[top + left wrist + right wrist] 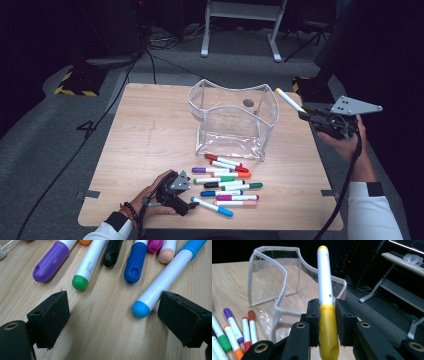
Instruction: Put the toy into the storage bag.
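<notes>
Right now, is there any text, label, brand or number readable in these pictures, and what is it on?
No text can be read for certain.
Green-ended marker: two lines of small grey print on its white barrel, too blurred to read.
Yellow marker clamped in the right gripper: a small dark mark on the barrel, not legible.
Clear pouch: no label visible.

White sleeves (372,212), black hand-held grippers, trailing cables.
</notes>
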The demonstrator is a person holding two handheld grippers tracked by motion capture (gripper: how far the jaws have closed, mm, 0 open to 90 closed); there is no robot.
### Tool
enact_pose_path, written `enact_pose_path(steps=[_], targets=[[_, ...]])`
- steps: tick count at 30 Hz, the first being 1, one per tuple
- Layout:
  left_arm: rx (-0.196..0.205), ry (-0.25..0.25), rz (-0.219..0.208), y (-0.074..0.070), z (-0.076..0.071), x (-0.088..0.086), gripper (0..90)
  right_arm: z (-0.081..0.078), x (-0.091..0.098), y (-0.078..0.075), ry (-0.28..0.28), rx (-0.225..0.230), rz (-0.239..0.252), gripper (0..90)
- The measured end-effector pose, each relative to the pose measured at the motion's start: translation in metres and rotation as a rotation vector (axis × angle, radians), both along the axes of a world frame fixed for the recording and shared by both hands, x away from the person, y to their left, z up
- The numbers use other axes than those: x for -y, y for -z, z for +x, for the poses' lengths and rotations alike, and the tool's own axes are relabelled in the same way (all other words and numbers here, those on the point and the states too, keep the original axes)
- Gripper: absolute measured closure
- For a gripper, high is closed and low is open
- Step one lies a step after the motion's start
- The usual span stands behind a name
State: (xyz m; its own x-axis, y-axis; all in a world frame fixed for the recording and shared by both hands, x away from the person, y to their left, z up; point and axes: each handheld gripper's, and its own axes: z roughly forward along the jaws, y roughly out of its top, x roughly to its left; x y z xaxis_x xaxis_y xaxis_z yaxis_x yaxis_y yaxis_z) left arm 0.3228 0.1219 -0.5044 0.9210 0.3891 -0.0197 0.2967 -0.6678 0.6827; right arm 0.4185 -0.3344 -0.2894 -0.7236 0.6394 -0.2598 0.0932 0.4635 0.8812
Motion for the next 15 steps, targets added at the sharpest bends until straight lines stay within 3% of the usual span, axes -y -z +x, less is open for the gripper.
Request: enact_pose_path(steps=[5, 15], targets=[[0.000, 0.000, 0.000, 0.000, 0.000, 0.000, 10.9, 0.013, -0.027, -0.010, -0.040, -0.012, -0.009, 74.3], [-0.001, -0.002, -0.002, 0.000, 0.000, 0.000, 10.6, 0.041, -0.070, -0.011, -0.093, -0.049, -0.051, 74.3]])
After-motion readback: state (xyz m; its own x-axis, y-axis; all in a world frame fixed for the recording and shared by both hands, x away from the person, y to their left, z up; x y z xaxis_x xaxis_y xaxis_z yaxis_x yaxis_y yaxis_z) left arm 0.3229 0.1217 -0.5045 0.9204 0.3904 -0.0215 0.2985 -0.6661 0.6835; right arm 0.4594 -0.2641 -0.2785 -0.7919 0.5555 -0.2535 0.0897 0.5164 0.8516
